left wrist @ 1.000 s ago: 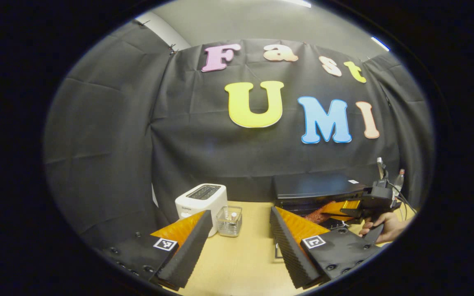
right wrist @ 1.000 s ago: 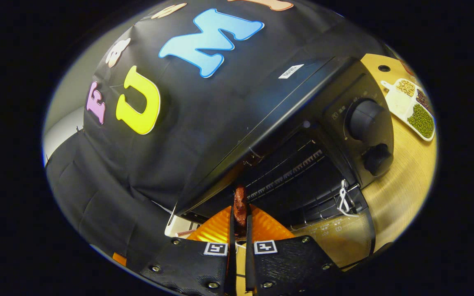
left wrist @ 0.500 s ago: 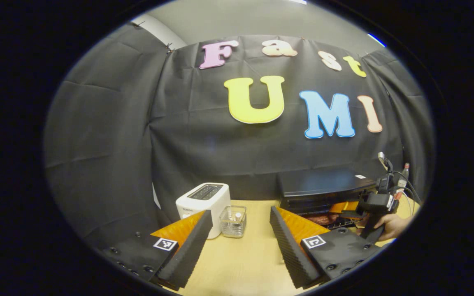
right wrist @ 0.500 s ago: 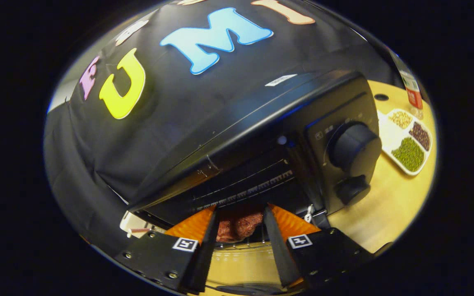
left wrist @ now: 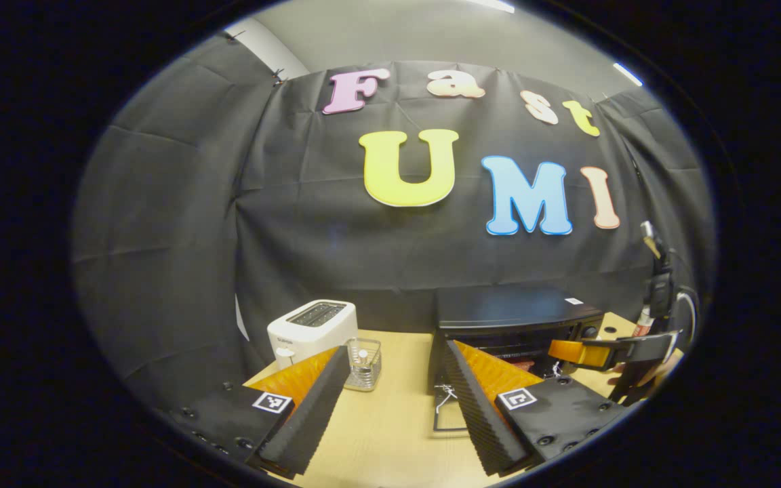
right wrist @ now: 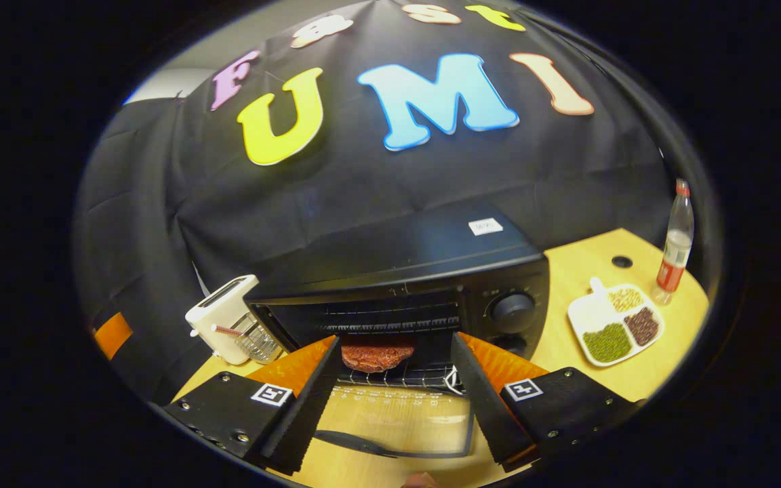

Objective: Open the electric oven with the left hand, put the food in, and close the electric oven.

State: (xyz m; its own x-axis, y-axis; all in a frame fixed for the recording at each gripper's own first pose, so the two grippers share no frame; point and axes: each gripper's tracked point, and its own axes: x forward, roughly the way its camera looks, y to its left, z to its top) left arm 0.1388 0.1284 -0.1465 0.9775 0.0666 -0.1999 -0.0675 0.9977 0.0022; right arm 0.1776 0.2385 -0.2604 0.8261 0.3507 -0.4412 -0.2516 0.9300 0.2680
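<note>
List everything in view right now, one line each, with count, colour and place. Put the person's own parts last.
electric oven: 1, black, at the back of the table, door folded down open
oven door: 1, glass with a black frame, lying flat in front of the oven
meat patty: 1, reddish brown, on the wire rack inside the oven
toaster: 1, white, left of the oven
glass holder: 1, clear, just beside the toaster
divided dish: 1, white, holding green, dark red and pale beans, right of the oven
bottle: 1, clear with a red label, behind the dish
table: 1, light wood
left gripper: 1, open, over the table
right gripper: 1, open, in front of the oven
</note>
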